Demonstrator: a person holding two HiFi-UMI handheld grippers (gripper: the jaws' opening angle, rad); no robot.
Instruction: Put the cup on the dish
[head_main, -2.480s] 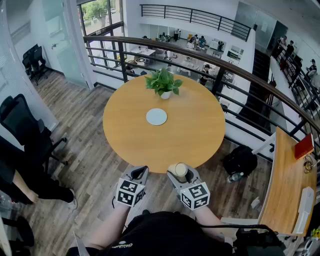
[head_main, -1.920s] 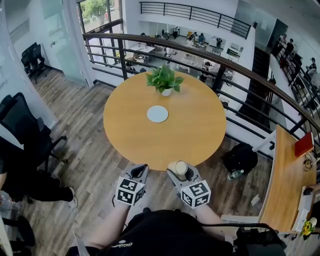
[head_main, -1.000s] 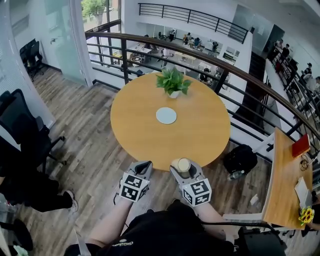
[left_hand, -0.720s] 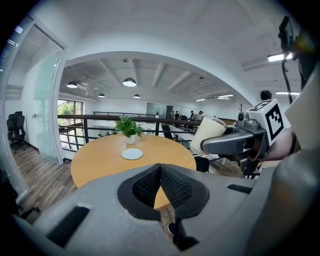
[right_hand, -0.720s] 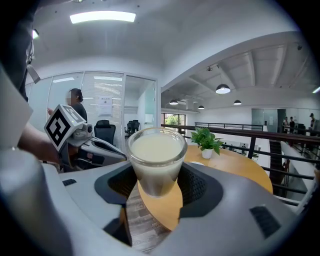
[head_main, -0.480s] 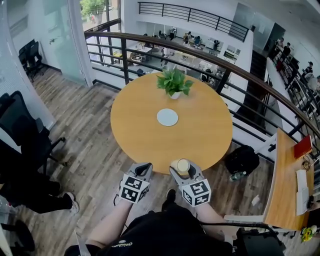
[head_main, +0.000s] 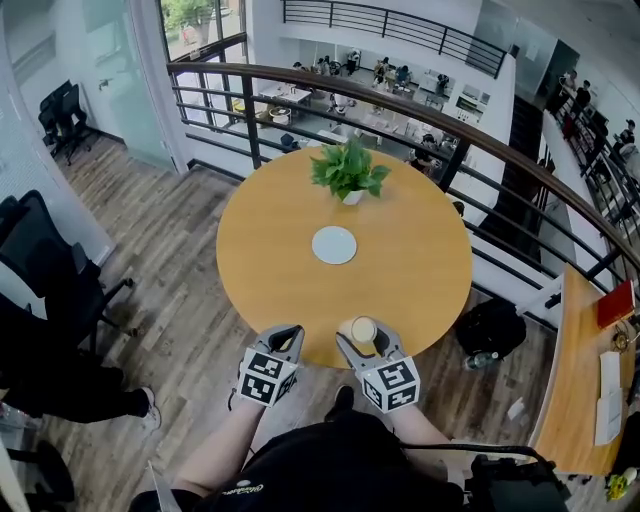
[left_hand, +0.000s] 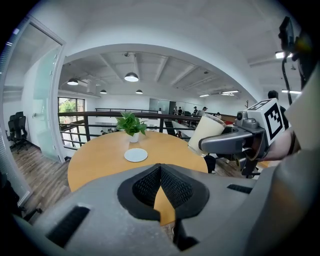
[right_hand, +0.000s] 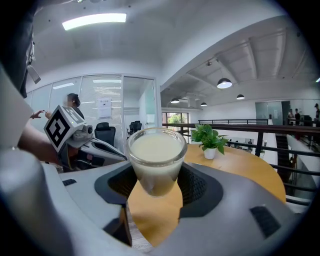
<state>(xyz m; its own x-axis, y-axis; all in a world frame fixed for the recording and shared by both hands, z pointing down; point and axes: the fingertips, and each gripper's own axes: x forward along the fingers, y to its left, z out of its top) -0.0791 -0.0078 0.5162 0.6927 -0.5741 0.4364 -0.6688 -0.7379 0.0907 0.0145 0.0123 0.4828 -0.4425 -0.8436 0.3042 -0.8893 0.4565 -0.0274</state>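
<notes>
Right gripper clamped on the brim-full clear glass cup of milky liquid, well short of the flat white round dish, left gripper pinched together and empty alongside. Best carried level and slow, then lowered squarely onto the dish's middle.

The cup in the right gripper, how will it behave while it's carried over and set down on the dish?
The cup looks filled nearly to the rim with pale liquid, so probably heavy for its size and quick to spill if tilted. Its wall narrows toward the base, so it may tip easily once on the dish.
</notes>
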